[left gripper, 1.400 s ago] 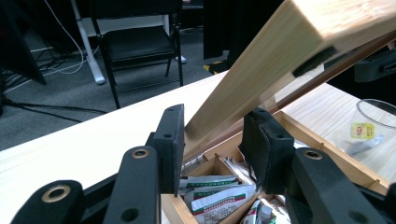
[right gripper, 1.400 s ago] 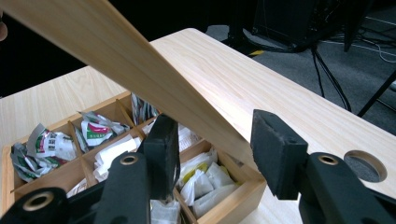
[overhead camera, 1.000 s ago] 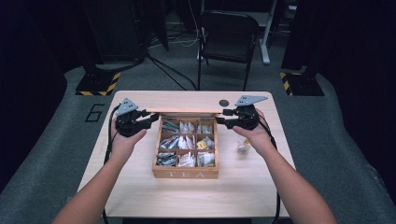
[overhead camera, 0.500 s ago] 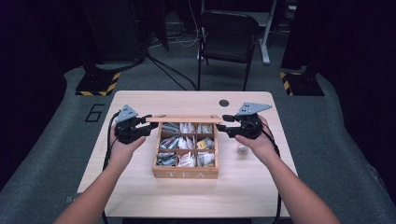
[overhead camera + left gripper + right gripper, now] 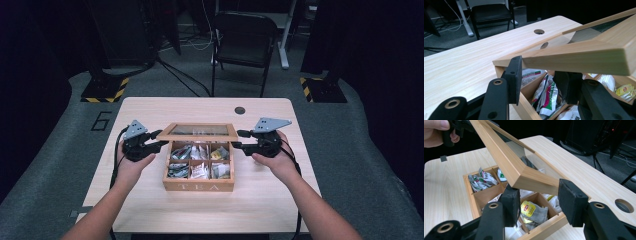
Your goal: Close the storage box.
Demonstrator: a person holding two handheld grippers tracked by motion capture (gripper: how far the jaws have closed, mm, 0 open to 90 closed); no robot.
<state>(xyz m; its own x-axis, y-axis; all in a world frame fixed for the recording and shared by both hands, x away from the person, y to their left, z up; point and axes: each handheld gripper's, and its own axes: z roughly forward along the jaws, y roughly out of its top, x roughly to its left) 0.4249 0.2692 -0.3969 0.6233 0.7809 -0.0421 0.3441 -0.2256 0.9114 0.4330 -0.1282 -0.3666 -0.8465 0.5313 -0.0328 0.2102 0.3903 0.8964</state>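
Between the 2 grippers sits a light wooden compartment box (image 5: 199,186) lettered "TEA", holding tea sachets (image 5: 530,211). Its glass-paned wooden lid (image 5: 203,132) is raised; the left gripper (image 5: 161,140) and right gripper (image 5: 238,139), jaws spread, straddle its front corners.

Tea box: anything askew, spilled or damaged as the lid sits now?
Nothing stands out. The lid is part-raised, level side to side, with the left gripper and right gripper at its two side edges. Tea bags sit inside the tea box; none lie on the table.
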